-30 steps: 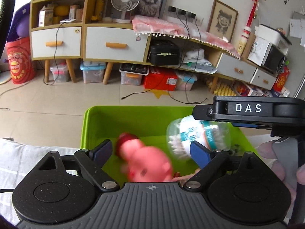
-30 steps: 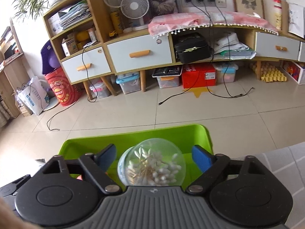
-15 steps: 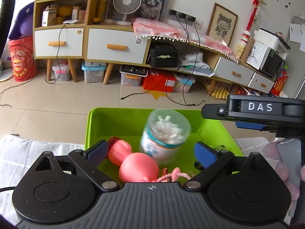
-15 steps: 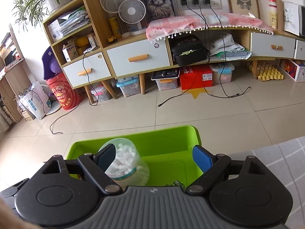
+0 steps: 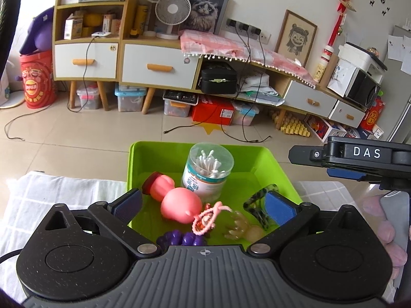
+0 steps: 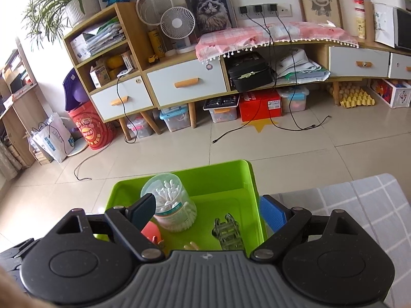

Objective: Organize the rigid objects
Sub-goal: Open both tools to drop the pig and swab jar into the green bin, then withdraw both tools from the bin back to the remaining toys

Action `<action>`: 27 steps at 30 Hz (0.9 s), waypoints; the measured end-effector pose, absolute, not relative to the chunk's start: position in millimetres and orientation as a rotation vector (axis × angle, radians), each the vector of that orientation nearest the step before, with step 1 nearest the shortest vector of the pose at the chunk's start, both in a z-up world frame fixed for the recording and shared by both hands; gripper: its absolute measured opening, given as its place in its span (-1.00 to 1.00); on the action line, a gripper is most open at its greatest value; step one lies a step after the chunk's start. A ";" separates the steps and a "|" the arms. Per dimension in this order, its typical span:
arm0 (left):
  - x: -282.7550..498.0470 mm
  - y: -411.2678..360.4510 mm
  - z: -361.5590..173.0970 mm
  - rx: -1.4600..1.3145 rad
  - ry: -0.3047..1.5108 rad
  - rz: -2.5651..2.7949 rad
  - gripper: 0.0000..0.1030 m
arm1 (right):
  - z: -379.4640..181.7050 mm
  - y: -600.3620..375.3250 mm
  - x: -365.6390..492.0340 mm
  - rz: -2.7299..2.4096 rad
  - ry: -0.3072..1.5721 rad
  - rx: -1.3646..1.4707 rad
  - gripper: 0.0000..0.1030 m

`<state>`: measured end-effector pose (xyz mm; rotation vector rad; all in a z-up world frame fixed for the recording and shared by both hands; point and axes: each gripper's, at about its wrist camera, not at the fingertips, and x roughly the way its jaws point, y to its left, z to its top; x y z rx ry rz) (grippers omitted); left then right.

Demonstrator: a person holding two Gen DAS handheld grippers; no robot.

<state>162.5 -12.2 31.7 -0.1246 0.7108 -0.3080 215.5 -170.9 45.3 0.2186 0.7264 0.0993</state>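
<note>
A green bin [image 5: 277, 169] [image 6: 253, 190] sits on a checked cloth. In it a clear jar of cotton swabs [image 5: 208, 173] [image 6: 170, 206] stands upright. A pink rubber toy [image 5: 177, 200], a pink hair tie [image 5: 209, 217], a purple grape toy [image 5: 181, 238], a translucent hand toy [image 5: 241, 228] and a dark mottled hair clip [image 5: 257, 205] [image 6: 228, 233] lie around it. My left gripper [image 5: 203, 204] is open and empty above the bin's near side. My right gripper [image 6: 208, 211] is open and empty above the bin; its body shows in the left wrist view [image 5: 359, 159].
The white-and-grey checked cloth [image 5: 64, 195] [image 6: 359, 200] covers the surface under the bin. Beyond lies a tiled floor [image 5: 102, 133] with cables, storage boxes and a long wooden cabinet [image 5: 154, 64] against the wall.
The right gripper released the cotton swab jar into the bin, where it now stands upright, and both grippers have pulled back and up from the bin.
</note>
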 end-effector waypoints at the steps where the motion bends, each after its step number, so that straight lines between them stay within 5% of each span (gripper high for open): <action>1: 158.5 -12.1 34.4 -0.124 0.707 -0.311 0.95 | 48.6 -172.0 210.8 0.101 0.723 0.222 0.36; 27: 64.3 11.6 42.6 -0.205 0.649 -0.345 0.96 | 58.8 -179.9 96.7 0.143 0.671 0.171 0.46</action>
